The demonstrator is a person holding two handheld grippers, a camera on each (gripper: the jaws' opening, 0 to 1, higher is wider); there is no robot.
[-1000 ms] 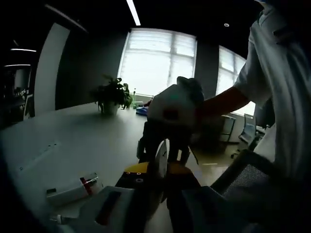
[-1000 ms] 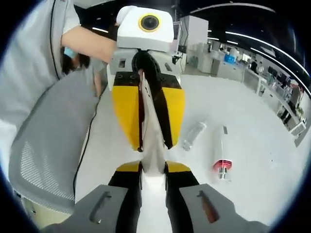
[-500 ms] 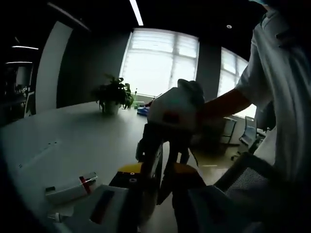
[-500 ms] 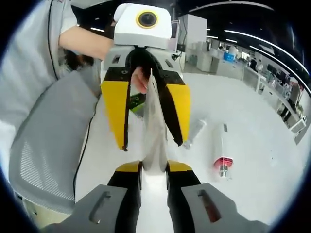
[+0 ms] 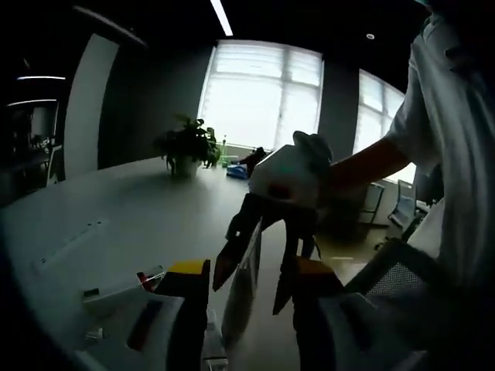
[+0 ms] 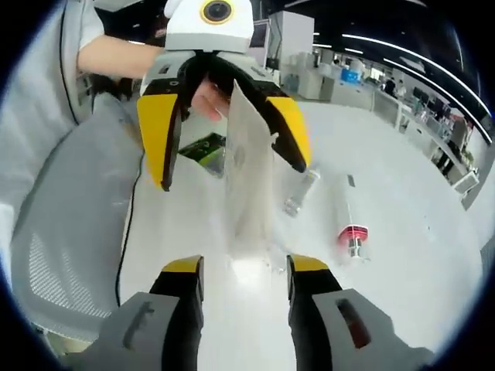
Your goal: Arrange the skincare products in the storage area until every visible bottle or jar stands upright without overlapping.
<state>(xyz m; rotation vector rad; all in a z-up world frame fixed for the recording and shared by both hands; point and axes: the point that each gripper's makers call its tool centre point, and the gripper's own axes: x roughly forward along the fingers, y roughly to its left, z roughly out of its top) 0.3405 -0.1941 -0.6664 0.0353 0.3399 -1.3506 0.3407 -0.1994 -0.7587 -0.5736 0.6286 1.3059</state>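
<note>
step in hand: judged as a release; a flat white tube stands on end on the white table, between the two grippers that face each other.
right gripper: jaws spread wide, one either side of the tube's foot, seemingly apart from it; holding nothing.
left gripper: jaws parted and bare; in the right gripper view its yellow-tipped jaws splay well clear of the tube's top edge.
tube position: upright, near the table edge by a grey mesh chair; in the left gripper view it is a dim pale blade between the jaws.
other products: a clear bottle and a slim tube with a red band both lie flat on the table beyond; the left gripper view shows a pale item with a red band lying low at left.
next move calls for: drawing both grippers straight back without brushing the tube, then raising a lying item.
hard to make out: whether the tube rests on a cap or a crimped end; the left gripper view is backlit by windows, so labels and contact cannot be told; a green-black object behind the tube is unidentified.
</note>
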